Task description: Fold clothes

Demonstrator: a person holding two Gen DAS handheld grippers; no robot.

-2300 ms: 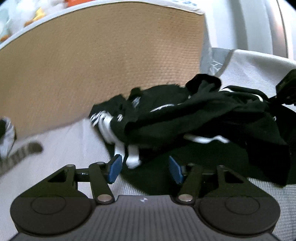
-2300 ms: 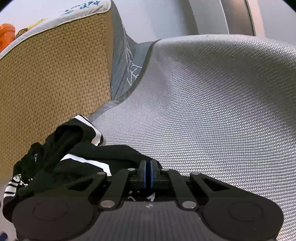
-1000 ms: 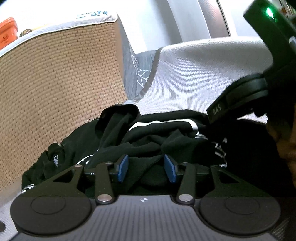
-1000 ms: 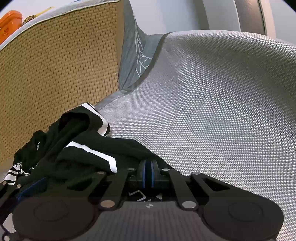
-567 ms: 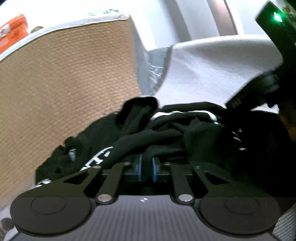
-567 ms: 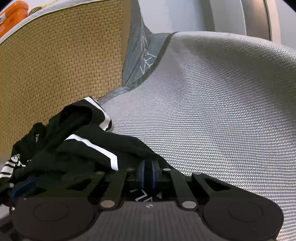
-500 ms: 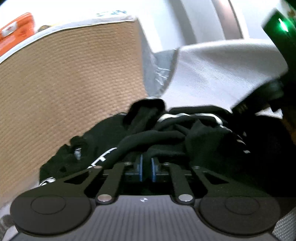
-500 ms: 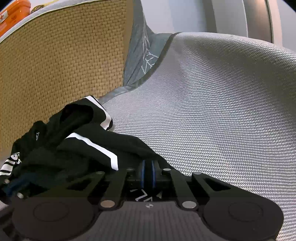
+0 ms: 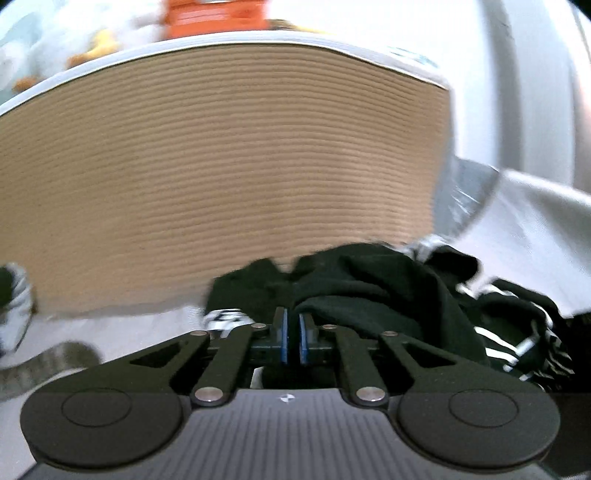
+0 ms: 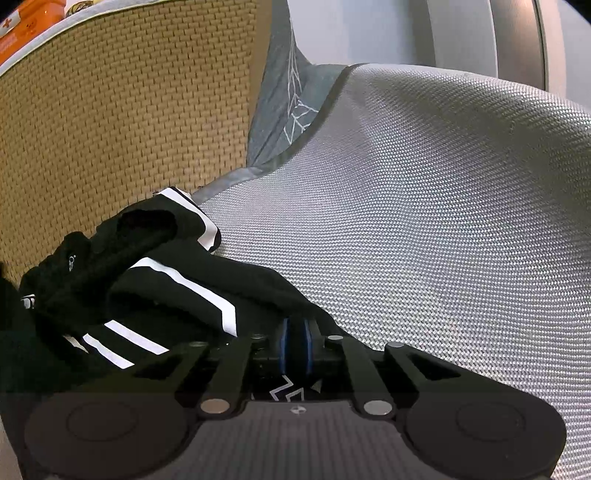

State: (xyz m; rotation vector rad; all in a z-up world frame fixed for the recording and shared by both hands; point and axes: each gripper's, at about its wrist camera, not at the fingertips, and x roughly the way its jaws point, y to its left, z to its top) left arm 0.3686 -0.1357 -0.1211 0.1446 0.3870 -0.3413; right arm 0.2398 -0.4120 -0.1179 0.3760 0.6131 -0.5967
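Left gripper [image 9: 291, 334]: clenched on a fold of the black garment [image 9: 373, 291]; view smeared by motion blur.
Garment: crumpled, white-striped, lying on the grey woven cover [image 10: 424, 221] at the foot of the tan woven panel [image 10: 122, 122]; its left part is cut off.
Right gripper [image 10: 295, 345]: clamped on the garment's near edge.
Far left: orange item [image 10: 22, 26], partly cropped.

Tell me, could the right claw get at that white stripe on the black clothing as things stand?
Probably not yet: the right claw is shut on the black garment's edge. The white stripe lies uncovered just ahead-left, so letting go first would free it.
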